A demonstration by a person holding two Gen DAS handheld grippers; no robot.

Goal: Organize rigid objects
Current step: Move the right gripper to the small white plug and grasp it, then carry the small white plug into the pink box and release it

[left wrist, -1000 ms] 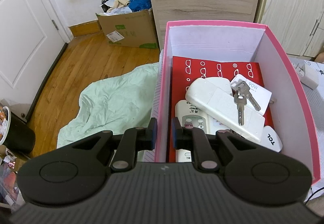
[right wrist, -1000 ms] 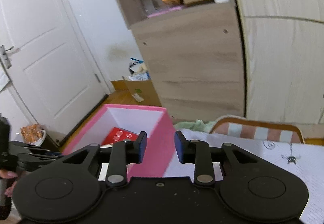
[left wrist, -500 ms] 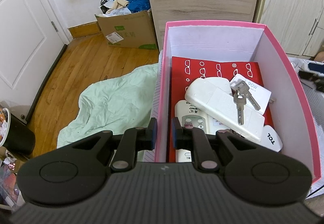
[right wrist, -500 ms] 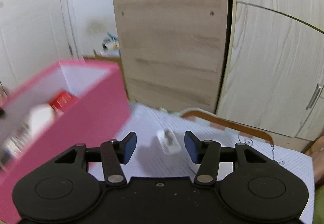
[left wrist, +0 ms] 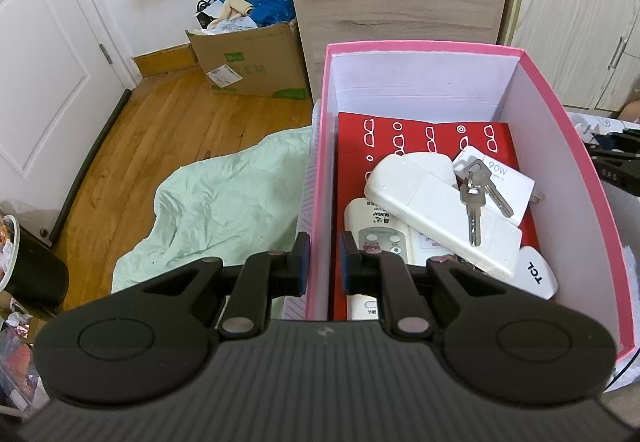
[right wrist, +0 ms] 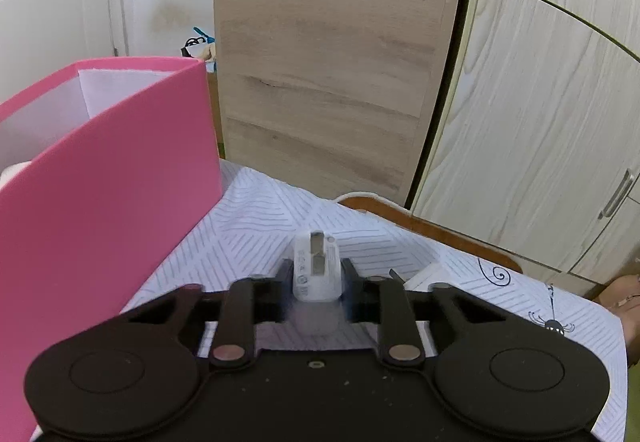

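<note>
Pink box (left wrist: pixel 560 146) on the striped sheet (right wrist: pixel 248 242), left gripper (left wrist: pixel 323 258) clamped on its near wall, right gripper (right wrist: pixel 316 278) just beside the box, jaws closing around a white charger plug (right wrist: pixel 316 270) standing between its pads, prongs up.

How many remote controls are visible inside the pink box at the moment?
3: a white remote lying back-up on top with the keys on it, a buttoned one beneath it, and a TCL one at the near right. More may be hidden underneath.

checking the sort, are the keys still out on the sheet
No, the keys lie inside the pink box, on top of a white remote.
</note>
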